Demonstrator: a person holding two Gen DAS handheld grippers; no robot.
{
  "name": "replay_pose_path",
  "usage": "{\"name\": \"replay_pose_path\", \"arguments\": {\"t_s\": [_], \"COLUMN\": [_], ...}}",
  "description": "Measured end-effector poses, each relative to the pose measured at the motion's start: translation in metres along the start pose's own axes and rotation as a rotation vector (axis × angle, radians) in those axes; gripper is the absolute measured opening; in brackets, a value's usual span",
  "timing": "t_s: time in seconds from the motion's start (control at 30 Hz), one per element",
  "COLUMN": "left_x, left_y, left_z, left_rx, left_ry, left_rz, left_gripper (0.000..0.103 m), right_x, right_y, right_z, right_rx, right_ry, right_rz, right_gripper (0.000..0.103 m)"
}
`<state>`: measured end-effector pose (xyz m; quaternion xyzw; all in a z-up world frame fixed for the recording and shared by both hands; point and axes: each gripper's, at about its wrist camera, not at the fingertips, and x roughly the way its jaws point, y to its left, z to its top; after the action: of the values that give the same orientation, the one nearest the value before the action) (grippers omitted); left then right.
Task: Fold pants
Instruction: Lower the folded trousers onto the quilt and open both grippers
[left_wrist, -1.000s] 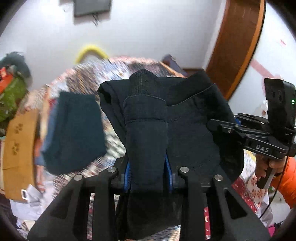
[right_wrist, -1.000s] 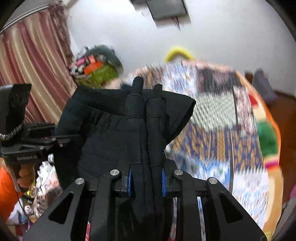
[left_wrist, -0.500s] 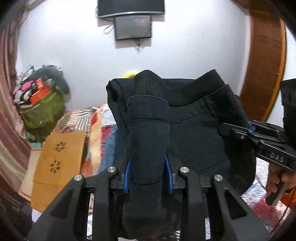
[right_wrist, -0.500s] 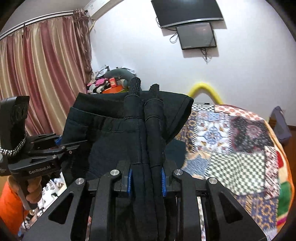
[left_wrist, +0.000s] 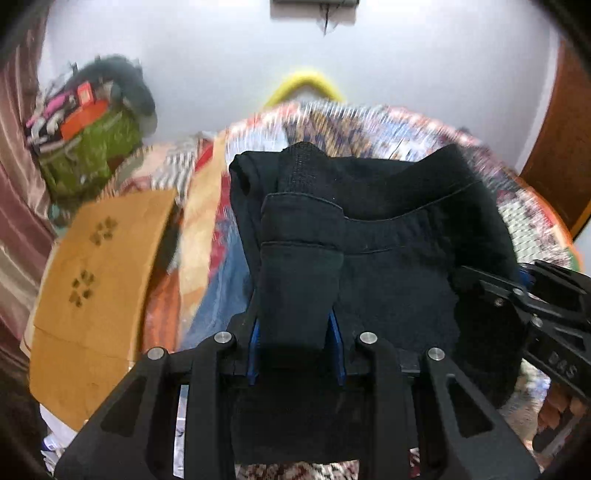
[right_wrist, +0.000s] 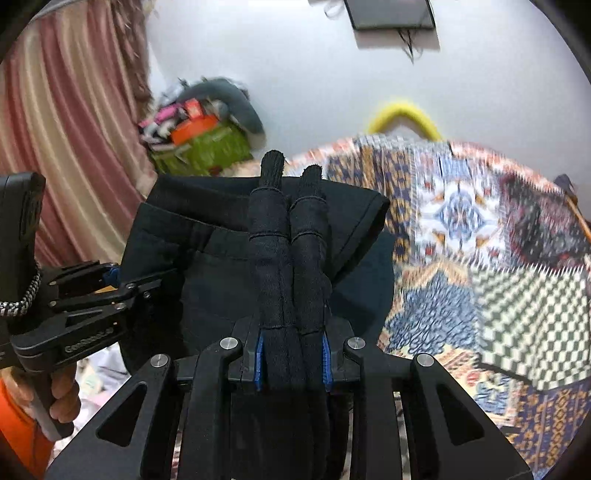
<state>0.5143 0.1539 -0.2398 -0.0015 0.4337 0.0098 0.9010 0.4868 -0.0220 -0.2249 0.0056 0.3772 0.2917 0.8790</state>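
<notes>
The black pants (left_wrist: 388, 258) hang folded in the air between both grippers, above the patchwork bedspread (left_wrist: 369, 122). My left gripper (left_wrist: 297, 321) is shut on one bunched end of the waistband. My right gripper (right_wrist: 291, 332) is shut on the other end, where two rolled folds of the pants (right_wrist: 221, 266) stick up between its blue pads. The right gripper also shows at the right edge of the left wrist view (left_wrist: 524, 295), and the left gripper at the left edge of the right wrist view (right_wrist: 85, 291). The lower part of the pants is hidden behind the grippers.
The patchwork bedspread (right_wrist: 480, 258) fills the right and far side. A tan board with paw prints (left_wrist: 96, 280) lies at the left. A green bag piled with clutter (left_wrist: 85, 147) stands by pink curtains (right_wrist: 55, 129). A yellow hoop (right_wrist: 404, 114) leans on the white wall.
Both grippers, still shut on the pants, have tipped down from facing the wall and screen toward the bed. The pants keep the same shape between them.
</notes>
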Motion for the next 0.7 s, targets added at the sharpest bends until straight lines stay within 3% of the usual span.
{"name": "replay_pose_path", "arguments": {"t_s": [0.13,0.17,0.23,0.37,0.53,0.7], "left_x": [0.048,0.055,0.061,0.046,-0.010,-0.110], "left_y": [0.007,0.008,0.010,0.012,0.022,0.025], "left_z": [-0.006,-0.006,-0.009,-0.016,-0.025,-0.032], "left_rx": [-0.012,-0.021,-0.042,-0.075,-0.097,-0.099], "left_ry": [0.047,0.053,0.072,0.105,0.073,-0.064], "left_rz": [0.015,0.026,0.035,0.023,0.026,0.034], "left_gripper": [0.035,0.040,0.048,0.055,0.055,0.055], "right_x": [0.037,0.043,0.052,0.040,-0.024,-0.113], "right_y": [-0.012,-0.015,-0.023,-0.022,-0.004,0.022], "right_z": [-0.007,-0.008,-0.009,-0.014,-0.016,-0.012], "right_rx": [0.010,0.015,0.026,-0.016,-0.085,-0.132], "right_ry": [0.077,0.095,0.148,0.194,0.104,-0.063], "right_rz": [-0.054,-0.067,-0.084,-0.104,-0.109,-0.084], "right_gripper": [0.023,0.024,0.032,0.035,0.036,0.036]}}
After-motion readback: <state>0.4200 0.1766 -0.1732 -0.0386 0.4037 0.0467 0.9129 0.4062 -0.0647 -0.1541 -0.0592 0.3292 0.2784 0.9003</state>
